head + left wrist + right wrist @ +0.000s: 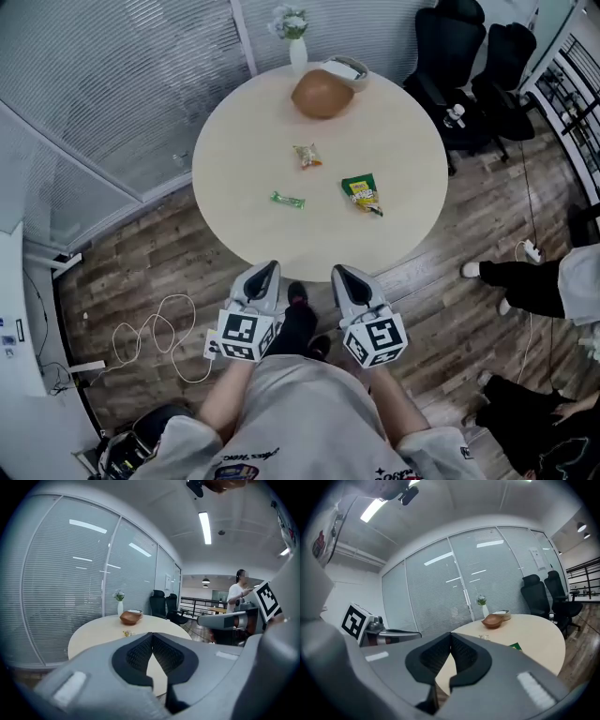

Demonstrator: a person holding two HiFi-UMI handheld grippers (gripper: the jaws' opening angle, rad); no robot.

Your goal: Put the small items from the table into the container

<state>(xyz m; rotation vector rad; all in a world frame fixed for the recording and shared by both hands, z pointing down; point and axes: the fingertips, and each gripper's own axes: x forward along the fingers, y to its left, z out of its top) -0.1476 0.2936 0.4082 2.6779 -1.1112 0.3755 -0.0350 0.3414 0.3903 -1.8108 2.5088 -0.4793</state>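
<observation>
Progress: nothing binned yet | bar (288,199), packet (307,156), green bag (362,192) lie on table (234,131), all on the near side of bowl (322,94) (likely the container) | left gripper (265,272), right gripper (342,274): jaws pressed together, empty, well short of bowl

The desk (394,141) is pale cream. The bowl (322,94) is reddish brown, the slim wrapper (288,199) bright green, the larger packet (361,191) green and yellow. The left tongs (264,274) and right tongs (344,277) are grey, with black-and-white square-patterned cubes.
</observation>
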